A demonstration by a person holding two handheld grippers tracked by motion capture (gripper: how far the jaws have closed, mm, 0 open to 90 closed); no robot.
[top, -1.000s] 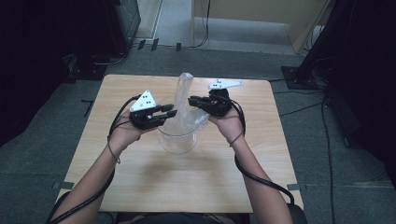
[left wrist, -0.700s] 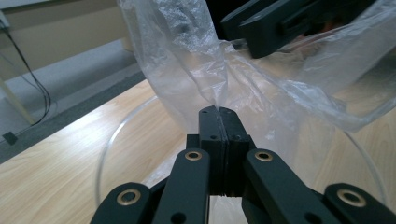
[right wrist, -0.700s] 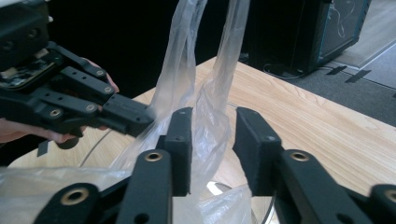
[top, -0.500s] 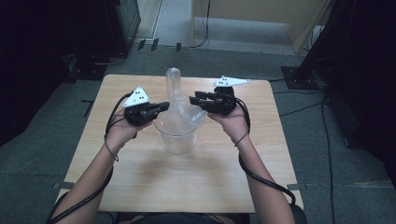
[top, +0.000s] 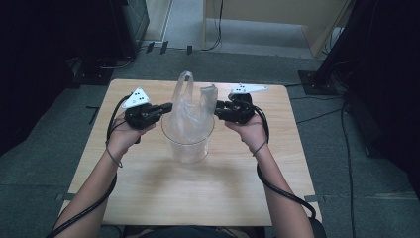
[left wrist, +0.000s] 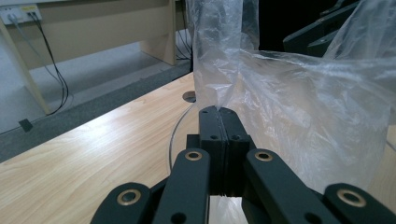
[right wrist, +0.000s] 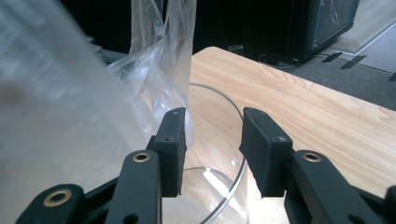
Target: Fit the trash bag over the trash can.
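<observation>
We see one clear plastic bag standing in one clear glass container, which sits near the middle of one wooden table, a little toward its far edge. The bag rises above the container's rim, with two handle loops standing up: a taller one on the left and a shorter one on the right.

There are two grippers, one in each of the person's hands. The left gripper sits at the left side of the bag. In the left gripper view its jaws are pressed together, pinching a thin edge of the bag film between them; the film fans out upward and to the right from the jaw tips. The right gripper sits at the right side of the bag. In the right gripper view its jaws are spread, having just been opening, with the container's rim showing in the gap; the bag lies against the outer side of one jaw and is not pinched.

Both materials are see-through, so where the bag ends inside the container is hard to make out, and we cannot tell whether anything lies within. In the right gripper view a large blurred sheet of film covers the left side. The container's base is cut off in both gripper views. One cable trails from each gripper along the forearm.
</observation>
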